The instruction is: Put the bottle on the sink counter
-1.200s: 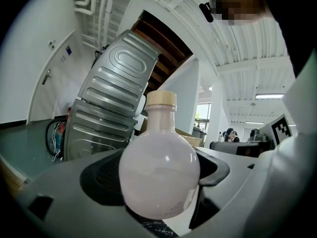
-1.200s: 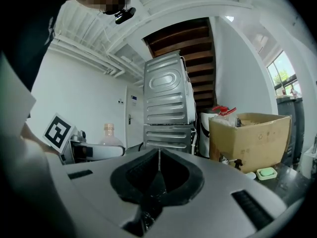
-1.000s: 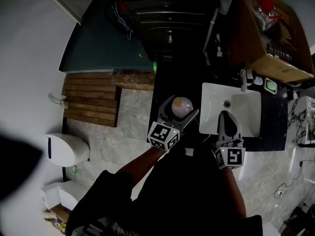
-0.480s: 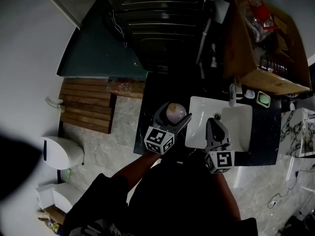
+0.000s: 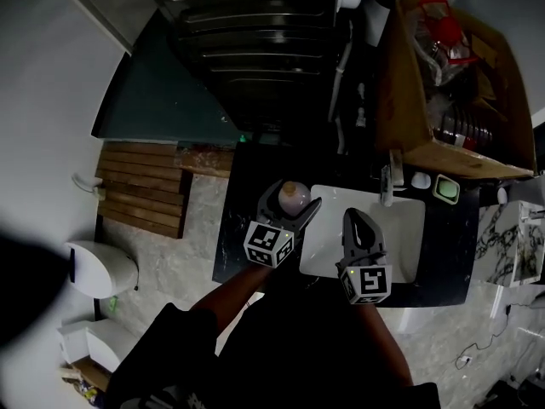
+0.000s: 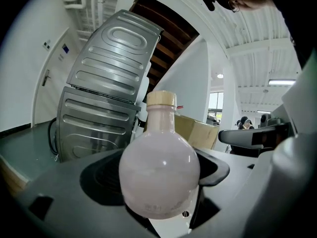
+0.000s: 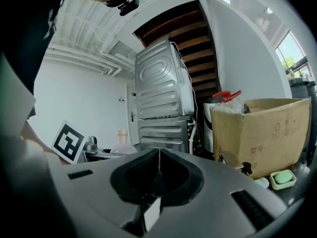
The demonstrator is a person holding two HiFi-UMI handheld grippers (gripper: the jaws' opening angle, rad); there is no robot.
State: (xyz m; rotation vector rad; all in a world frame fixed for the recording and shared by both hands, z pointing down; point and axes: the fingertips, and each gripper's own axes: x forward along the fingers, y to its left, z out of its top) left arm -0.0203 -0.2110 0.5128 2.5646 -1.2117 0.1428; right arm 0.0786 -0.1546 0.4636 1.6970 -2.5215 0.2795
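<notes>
A round pale-pink bottle (image 6: 159, 175) with a tan cap sits upright between the jaws of my left gripper (image 5: 290, 204), which is shut on its belly. In the head view the bottle (image 5: 294, 196) hangs over the dark counter (image 5: 247, 228) just left of the white sink basin (image 5: 400, 228). My right gripper (image 5: 358, 226) is over the basin with its jaws closed together and nothing between them. From the right gripper view the bottle (image 7: 122, 144) shows small at the left.
A faucet (image 5: 387, 181) stands at the basin's back edge, with a green soap dish (image 5: 445, 189) to its right. An open cardboard box (image 5: 447, 75) full of items sits behind the sink. A metal washing machine (image 5: 255, 49) stands behind the counter. Wooden slats (image 5: 140, 190) lie on the floor at left.
Both grippers have shifted left and slightly up in the head view, the bottle still held in the left one. The sink and counter have slid left in the view too.
</notes>
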